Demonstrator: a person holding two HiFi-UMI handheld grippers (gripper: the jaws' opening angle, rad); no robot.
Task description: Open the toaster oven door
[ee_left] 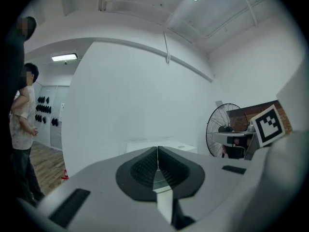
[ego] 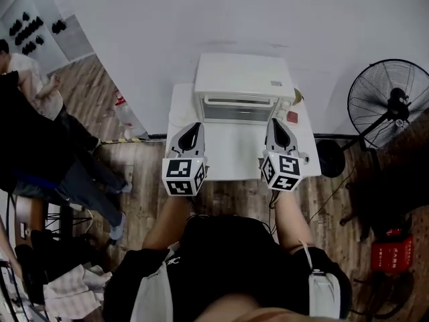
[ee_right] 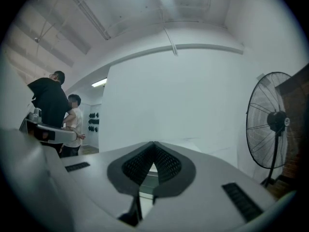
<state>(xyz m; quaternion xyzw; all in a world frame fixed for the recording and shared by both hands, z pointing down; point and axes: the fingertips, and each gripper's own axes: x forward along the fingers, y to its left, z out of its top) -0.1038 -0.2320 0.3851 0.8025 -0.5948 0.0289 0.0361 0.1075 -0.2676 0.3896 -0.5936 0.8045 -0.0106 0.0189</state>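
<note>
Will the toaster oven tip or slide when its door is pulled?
Tipping seems unlikely: the toaster oven looks broad and low. It might slide forward on the smooth white table, since nothing visible braces it.

A big black fan (ego: pixel 392 102) stands on the right by the white wall (ego: pixel 201 12). A small white bench (ego: pixel 231 156) sits in the middle on the wood floor (ego: pixel 141 200). People (ego: pixel 27 72) are far left. A red box (ego: pixel 392 253) lies near right.

No legible text, label, brand, number or sign in any view
</note>
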